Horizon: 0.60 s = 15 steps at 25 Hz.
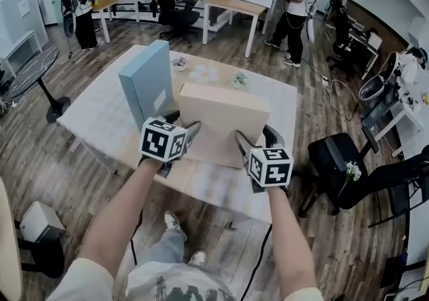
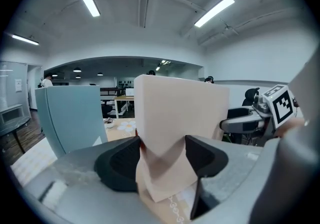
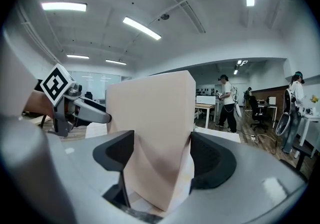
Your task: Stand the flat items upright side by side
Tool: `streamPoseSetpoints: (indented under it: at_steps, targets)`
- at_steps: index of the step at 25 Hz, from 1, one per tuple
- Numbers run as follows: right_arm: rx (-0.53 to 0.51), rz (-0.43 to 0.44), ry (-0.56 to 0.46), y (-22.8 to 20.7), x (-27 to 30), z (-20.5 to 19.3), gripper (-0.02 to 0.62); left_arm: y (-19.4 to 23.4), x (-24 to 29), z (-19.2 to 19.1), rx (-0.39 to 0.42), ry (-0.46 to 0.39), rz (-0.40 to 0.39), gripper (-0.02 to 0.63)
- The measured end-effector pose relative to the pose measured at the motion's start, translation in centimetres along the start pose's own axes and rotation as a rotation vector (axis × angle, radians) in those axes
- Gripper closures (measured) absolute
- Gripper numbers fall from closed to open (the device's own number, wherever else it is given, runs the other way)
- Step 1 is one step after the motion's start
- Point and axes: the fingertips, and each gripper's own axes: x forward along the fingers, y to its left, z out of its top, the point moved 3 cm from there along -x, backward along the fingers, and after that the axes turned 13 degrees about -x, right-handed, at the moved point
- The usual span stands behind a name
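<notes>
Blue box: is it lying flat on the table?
No, the blue box stands upright on the table.

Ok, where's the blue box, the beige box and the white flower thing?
blue box (image 1: 149, 85): head view, middle of its wide face.
beige box (image 1: 221, 129): head view, middle of its front face.
white flower shape (image 1: 204, 74): head view, its centre, behind the boxes.

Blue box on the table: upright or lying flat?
Upright. The blue box stands on a narrow edge on the table, broad face vertical, left of the beige box.
</notes>
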Motion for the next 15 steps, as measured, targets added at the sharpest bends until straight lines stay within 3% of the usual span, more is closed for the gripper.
streamPoseSetpoints:
  at_steps: [11,15]
  targets:
    - [-0.070,0.222,-0.098,-0.9,-0.7,-0.3,0.241,-0.5,-0.7,-0.5,-0.032,-0.023,0.054,0.322]
    - [-0.056,0.306,-0.135,-1.7,0.1,-0.3,0.208,-0.3,-0.6,-0.6,-0.039,-0.041,0.066,0.322]
